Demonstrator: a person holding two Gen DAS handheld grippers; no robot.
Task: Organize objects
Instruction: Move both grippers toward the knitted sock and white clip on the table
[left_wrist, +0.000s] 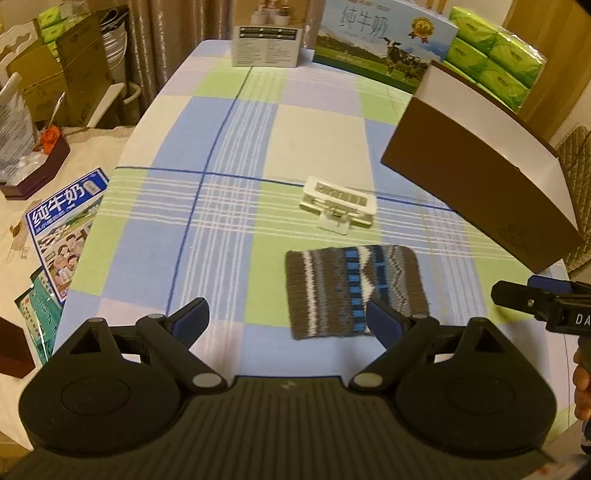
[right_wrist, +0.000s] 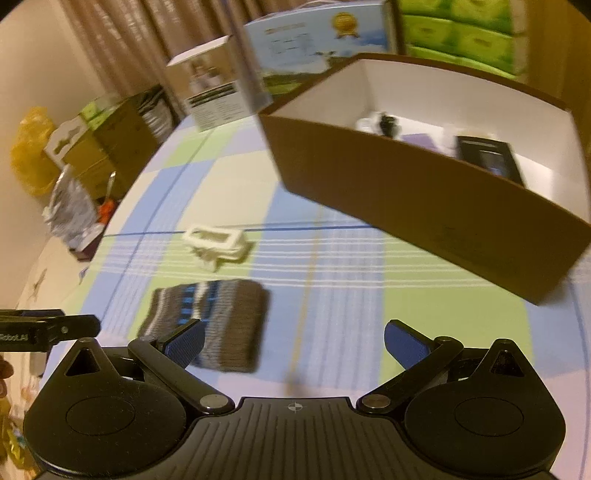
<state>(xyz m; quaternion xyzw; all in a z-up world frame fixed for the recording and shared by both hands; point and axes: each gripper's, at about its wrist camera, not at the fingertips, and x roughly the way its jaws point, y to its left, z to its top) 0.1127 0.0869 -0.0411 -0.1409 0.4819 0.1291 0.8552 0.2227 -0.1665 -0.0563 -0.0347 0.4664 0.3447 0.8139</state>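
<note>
**Box partly filled, two items left on the table**

Left wrist view: the left gripper (left_wrist: 286, 321) hung released over the checked cloth (left_wrist: 221, 129), its fingers spread wide and holding nothing. Two things lay loose ahead of it. The pouch (left_wrist: 351, 288), a flat knitted piece in brown, grey and blue stripes, lay just beyond the right fingertip. The clip (left_wrist: 338, 203), a white plastic one lying flat, sat a little farther on, apart from the pouch. The box (left_wrist: 480, 166), brown outside and white inside, stood to the right; its contents were hidden from here. The right gripper (left_wrist: 532, 302) showed at the right edge.

Right wrist view: the right gripper (right_wrist: 293, 343) was likewise released and empty. The box (right_wrist: 406, 184) already held a few things: a dark flat item (right_wrist: 487, 157) and small pieces near the far wall, too blurred to name. Pouch (right_wrist: 218, 321) and clip (right_wrist: 216, 242) lay outside it, so the sorting looked roughly midway.
</note>
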